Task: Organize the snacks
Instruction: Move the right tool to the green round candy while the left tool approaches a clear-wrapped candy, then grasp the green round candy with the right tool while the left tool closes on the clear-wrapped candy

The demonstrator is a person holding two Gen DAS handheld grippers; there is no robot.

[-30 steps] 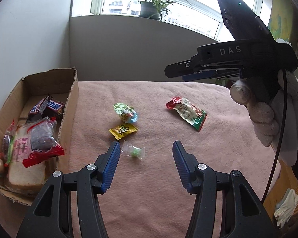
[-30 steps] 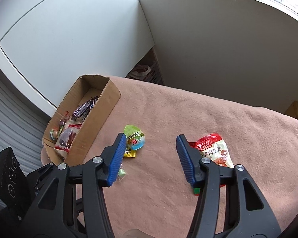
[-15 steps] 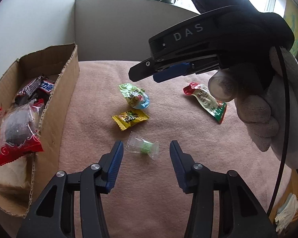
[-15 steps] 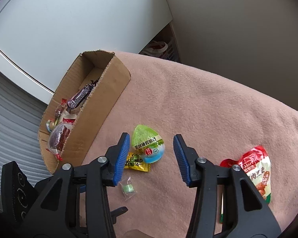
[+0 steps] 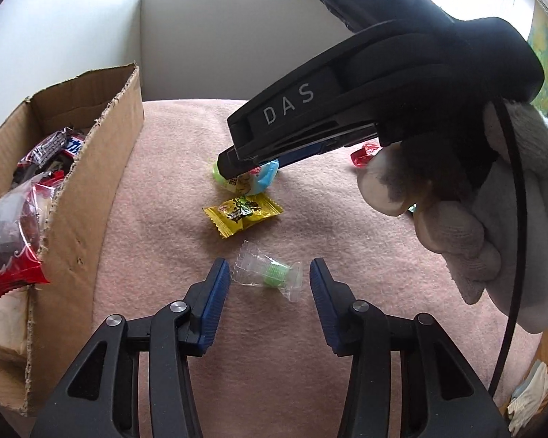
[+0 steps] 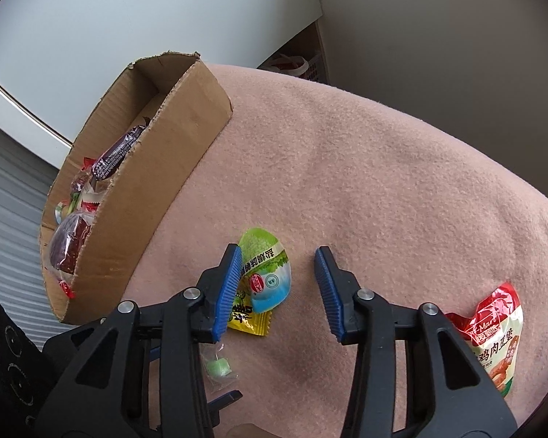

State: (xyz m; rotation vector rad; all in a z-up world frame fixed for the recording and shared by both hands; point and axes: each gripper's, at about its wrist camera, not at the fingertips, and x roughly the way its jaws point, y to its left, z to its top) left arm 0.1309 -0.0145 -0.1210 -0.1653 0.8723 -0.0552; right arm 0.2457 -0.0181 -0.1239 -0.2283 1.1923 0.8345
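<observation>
Now, left gripper (image 5: 270, 286): its jaws stand part open and have just been closing; the clear-wrapped green candy (image 5: 270, 273) lies between the blue pads, the left pad just beside the wrapper's edge, the right pad a little apart, nothing clenched.
Right gripper (image 6: 278, 290): its jaws are part open and have just been closing; the green and blue jelly cup (image 6: 265, 272) sits between the pads, hard against the left pad, whether touching I cannot tell, with a clear gap to the right pad; not grasped.
Right gripper from the left wrist view: the black body marked DAS, held by a gloved hand (image 5: 467, 226), comes down over the jelly cup and hides part of it.
Loose snacks on the cloth: four, counted as one green candy, one jelly cup, one yellow packet (image 5: 243, 210), one red pouch (image 6: 493, 335).
Yellow packet: between the jelly cup and the green candy, flat on the cloth; in the right wrist view the jelly cup overlaps its edge.
Red pouch: off to the right gripper's right side, well apart from the other three.
Cardboard box (image 6: 157, 204): one, at the left edge of the pink cloth (image 6: 365, 168), open on top.
Box contents: several wrapped snacks, among them a dark chocolate bar (image 6: 118, 151) and a red-edged clear bag; the full number cannot be told.
Grippers: two, each with two blue-padded fingers.
</observation>
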